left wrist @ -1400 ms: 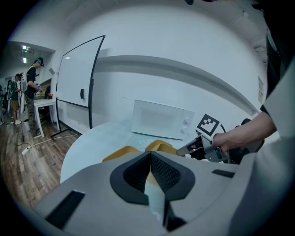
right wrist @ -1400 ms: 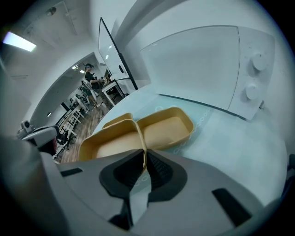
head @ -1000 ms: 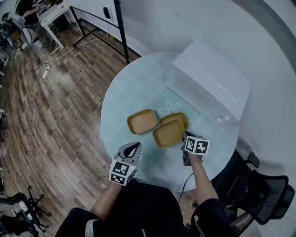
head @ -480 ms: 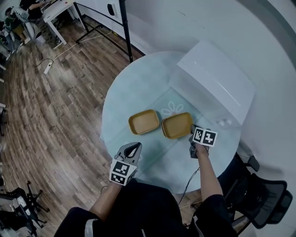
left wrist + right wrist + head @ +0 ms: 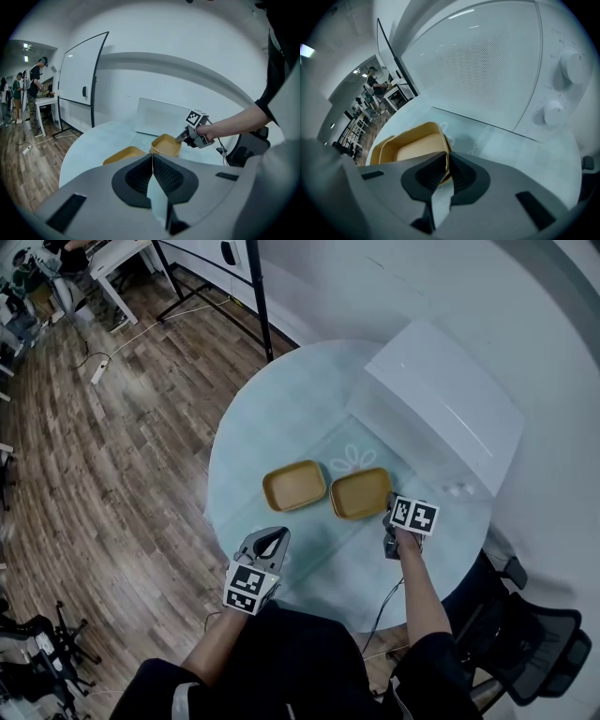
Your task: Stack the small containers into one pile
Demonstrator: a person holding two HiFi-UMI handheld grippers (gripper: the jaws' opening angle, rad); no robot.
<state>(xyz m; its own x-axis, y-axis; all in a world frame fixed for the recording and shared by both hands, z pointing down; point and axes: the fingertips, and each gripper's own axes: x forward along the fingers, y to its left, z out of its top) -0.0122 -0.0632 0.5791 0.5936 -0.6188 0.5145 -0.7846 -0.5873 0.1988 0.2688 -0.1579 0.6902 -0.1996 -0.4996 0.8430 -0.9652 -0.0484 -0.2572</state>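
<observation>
1. Table (image 5: 281, 409): round, pale blue-green, glossy. It lies under both claws and runs on ahead of them.
2. Microwave (image 5: 487, 65): white, with two knobs (image 5: 573, 64) at its right. It stands on the table ahead and to the right of your right gripper (image 5: 445, 161), walling off the far side past the containers.
3. Office chair (image 5: 534, 634): black, off the table's edge behind and to the right of your right gripper.
4. Held container (image 5: 360, 493): shallow yellow tray with rounded corners, a raised rim and an empty inside. It sits on the table ahead and to the left of your right gripper, whose jaws are clenched on its near rim.
5. Second container (image 5: 294, 486): same colour and shape. It lies flat just beside the held one, further left of your right gripper and ahead of your left gripper (image 5: 152, 161).
6. Left gripper: jaws pressed together on nothing, at the table's near edge, well apart from both trays. Your right forearm crosses beyond them.
</observation>
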